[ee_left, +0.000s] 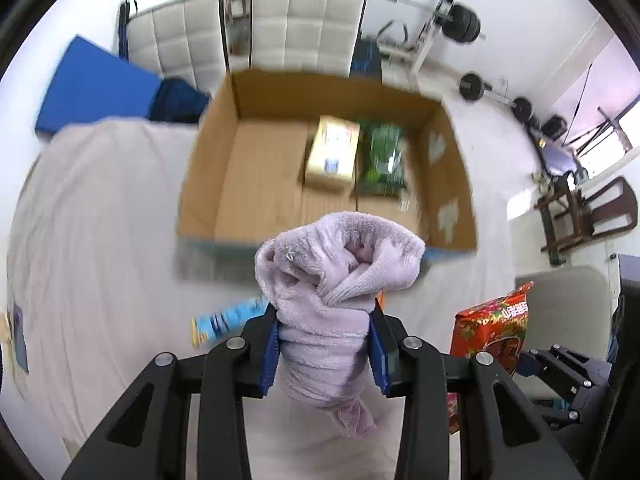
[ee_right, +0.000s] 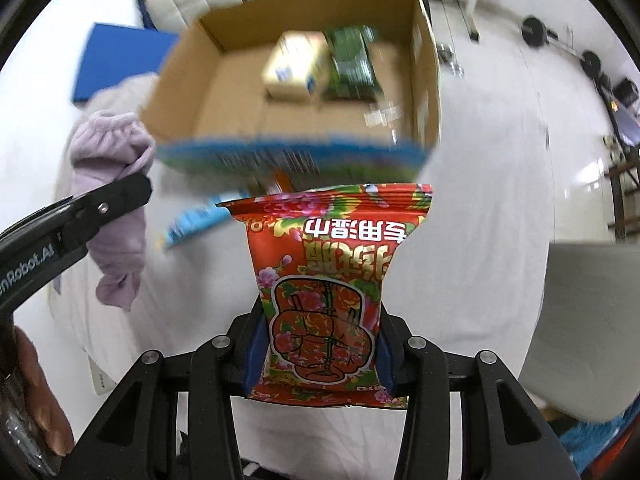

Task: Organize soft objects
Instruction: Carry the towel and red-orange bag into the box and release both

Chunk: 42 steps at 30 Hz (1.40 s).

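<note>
My left gripper (ee_left: 324, 344) is shut on a bunched lilac towel (ee_left: 336, 280), held above the white bed just short of an open cardboard box (ee_left: 256, 176). My right gripper (ee_right: 320, 344) is shut on a red floral wet-wipes pack (ee_right: 332, 280), also held in front of the box (ee_right: 224, 92). The box holds a beige packet (ee_left: 332, 152) and a green packet (ee_left: 384, 156). The towel (ee_right: 116, 184) and the left gripper's finger (ee_right: 108, 204) show at the left of the right wrist view. The red pack (ee_left: 492, 328) shows at the right of the left wrist view.
A light-blue packet (ee_left: 228, 320) lies on the white bedsheet (ee_left: 100, 240) near the box's front wall. A blue mat (ee_left: 96, 88) and two white padded chairs (ee_left: 304, 28) stand behind the bed. Gym weights (ee_left: 460, 20) and a wooden chair (ee_left: 588, 216) are at the right.
</note>
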{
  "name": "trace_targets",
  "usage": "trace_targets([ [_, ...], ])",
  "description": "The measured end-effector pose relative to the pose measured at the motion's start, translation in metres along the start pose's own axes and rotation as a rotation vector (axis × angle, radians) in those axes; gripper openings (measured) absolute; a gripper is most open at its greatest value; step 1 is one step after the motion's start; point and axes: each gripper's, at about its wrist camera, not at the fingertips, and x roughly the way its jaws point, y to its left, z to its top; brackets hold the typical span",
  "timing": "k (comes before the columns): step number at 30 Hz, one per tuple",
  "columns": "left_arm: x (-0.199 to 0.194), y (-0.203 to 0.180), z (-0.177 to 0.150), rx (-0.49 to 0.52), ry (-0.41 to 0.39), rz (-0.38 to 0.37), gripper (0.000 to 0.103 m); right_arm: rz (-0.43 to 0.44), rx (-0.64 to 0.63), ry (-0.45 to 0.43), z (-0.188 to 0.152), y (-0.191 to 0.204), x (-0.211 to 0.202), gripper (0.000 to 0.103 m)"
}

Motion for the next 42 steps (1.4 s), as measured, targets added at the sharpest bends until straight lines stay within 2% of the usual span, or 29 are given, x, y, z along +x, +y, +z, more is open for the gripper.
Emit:
trace_targets([
  [5,-0.022,0.025,0.066,0.027,-0.073,-0.001,0.034,0.019,-0.024,-0.085,0.042,0.019,-0.037,0.047],
  [9,-0.02,0.032,0.097,0.049,-0.085,0.008,0.034,0.013,-0.02,-0.113,0.081,0.025,-0.042,0.047],
  [13,0.009,0.044,0.132,0.061,-0.041,0.023,0.034,-0.014,-0.005,-0.107,0.116,0.022,-0.032,0.047],
  [15,0.019,0.052,0.142,0.057,-0.009,0.025,0.034,-0.026,0.01,-0.089,0.127,0.017,-0.017,0.047],
  [20,0.079,0.073,0.172,0.026,0.094,0.025,0.034,-0.058,0.049,-0.019,0.158,0.002,0.033,0.047],
  [26,0.133,0.09,0.195,0.02,0.178,0.059,0.034,-0.095,0.073,0.062,0.176,-0.013,0.088,0.047],
  [31,0.174,0.098,0.203,0.019,0.242,0.062,0.034,-0.094,0.071,0.122,0.173,-0.018,0.116,0.047],
  [42,0.201,0.097,0.207,0.015,0.312,0.069,0.038,-0.055,0.12,0.223,0.163,-0.031,0.156,0.048],
])
